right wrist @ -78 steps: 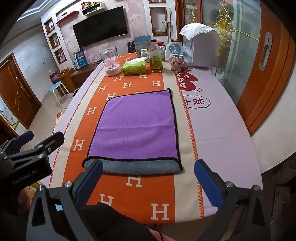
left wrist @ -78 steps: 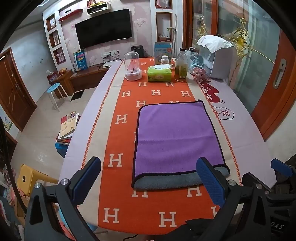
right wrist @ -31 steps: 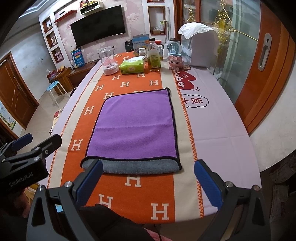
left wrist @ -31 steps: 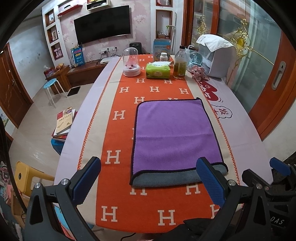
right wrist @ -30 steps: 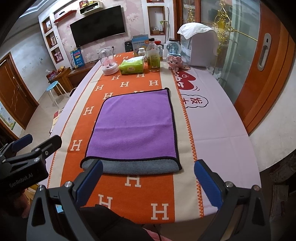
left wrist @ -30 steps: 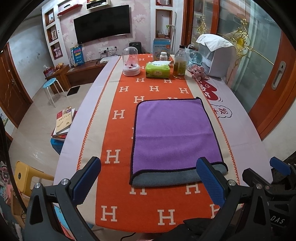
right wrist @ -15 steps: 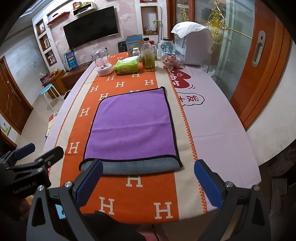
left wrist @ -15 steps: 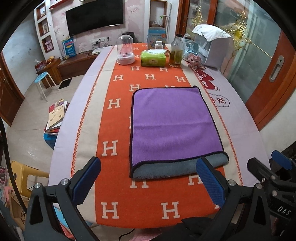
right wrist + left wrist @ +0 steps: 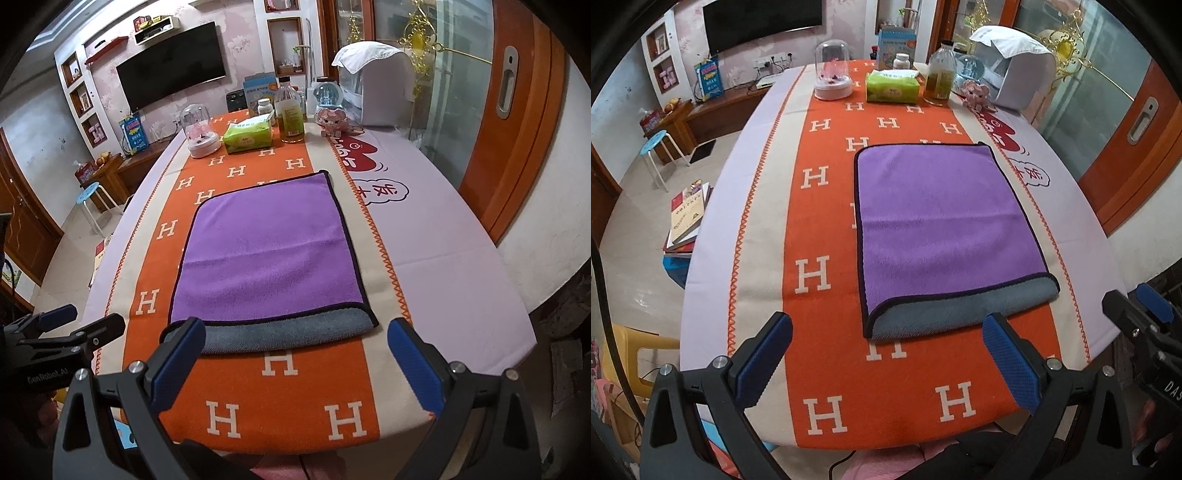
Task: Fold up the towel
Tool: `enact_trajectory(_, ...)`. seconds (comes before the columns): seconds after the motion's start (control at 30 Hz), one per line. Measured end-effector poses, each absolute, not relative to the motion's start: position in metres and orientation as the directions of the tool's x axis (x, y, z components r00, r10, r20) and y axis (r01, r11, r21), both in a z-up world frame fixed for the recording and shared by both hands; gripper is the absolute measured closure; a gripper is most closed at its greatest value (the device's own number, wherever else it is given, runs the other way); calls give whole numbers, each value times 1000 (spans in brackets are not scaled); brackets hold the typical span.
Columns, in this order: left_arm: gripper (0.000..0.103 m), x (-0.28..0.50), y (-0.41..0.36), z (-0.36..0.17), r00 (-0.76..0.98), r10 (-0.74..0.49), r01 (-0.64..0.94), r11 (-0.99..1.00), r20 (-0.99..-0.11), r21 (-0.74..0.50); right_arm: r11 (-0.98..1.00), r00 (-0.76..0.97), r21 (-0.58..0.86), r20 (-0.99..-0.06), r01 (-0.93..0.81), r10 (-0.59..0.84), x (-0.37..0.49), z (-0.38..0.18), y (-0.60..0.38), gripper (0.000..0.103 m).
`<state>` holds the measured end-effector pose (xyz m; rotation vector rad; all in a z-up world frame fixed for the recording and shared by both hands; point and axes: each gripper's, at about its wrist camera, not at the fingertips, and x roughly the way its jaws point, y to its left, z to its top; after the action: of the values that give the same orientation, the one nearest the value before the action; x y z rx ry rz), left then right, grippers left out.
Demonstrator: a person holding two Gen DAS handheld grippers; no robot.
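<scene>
A purple towel (image 9: 942, 218) with a grey underside lies folded flat on the orange H-patterned table runner (image 9: 820, 280); its grey fold edge faces me. It also shows in the right wrist view (image 9: 269, 254). My left gripper (image 9: 886, 354) is open and empty, held above the table's near edge, short of the towel. My right gripper (image 9: 295, 358) is open and empty, just short of the towel's grey edge. The right gripper's body shows in the left wrist view (image 9: 1145, 332), and the left gripper's body in the right wrist view (image 9: 62, 336).
At the table's far end stand a glass dome (image 9: 833, 70), a green tissue pack (image 9: 892, 86), a bottle (image 9: 938, 79), a pink toy (image 9: 975, 92) and a covered appliance (image 9: 1012, 70). Books (image 9: 687, 214) and a blue stool (image 9: 659, 147) are on the floor at left.
Both grippers have risen and pulled back slightly, so the table appears lower and more tilted in view. The towel has not moved. Both grippers stay open.
</scene>
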<state>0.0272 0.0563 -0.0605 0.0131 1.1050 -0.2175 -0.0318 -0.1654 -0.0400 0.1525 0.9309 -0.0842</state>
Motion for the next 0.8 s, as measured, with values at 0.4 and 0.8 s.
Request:
enact_trajectory(0.4, 1, 51, 54, -91, 379, -145, 210, 975, -914, -67, 994, 605, 60, -796, 90, -7, -14, -67, -195, 4)
enact_trajectory(0.8, 1, 79, 52, -128, 355, -122, 219, 975, -927, -44, 998, 604, 50, -794, -46, 67, 6, -105, -216, 7)
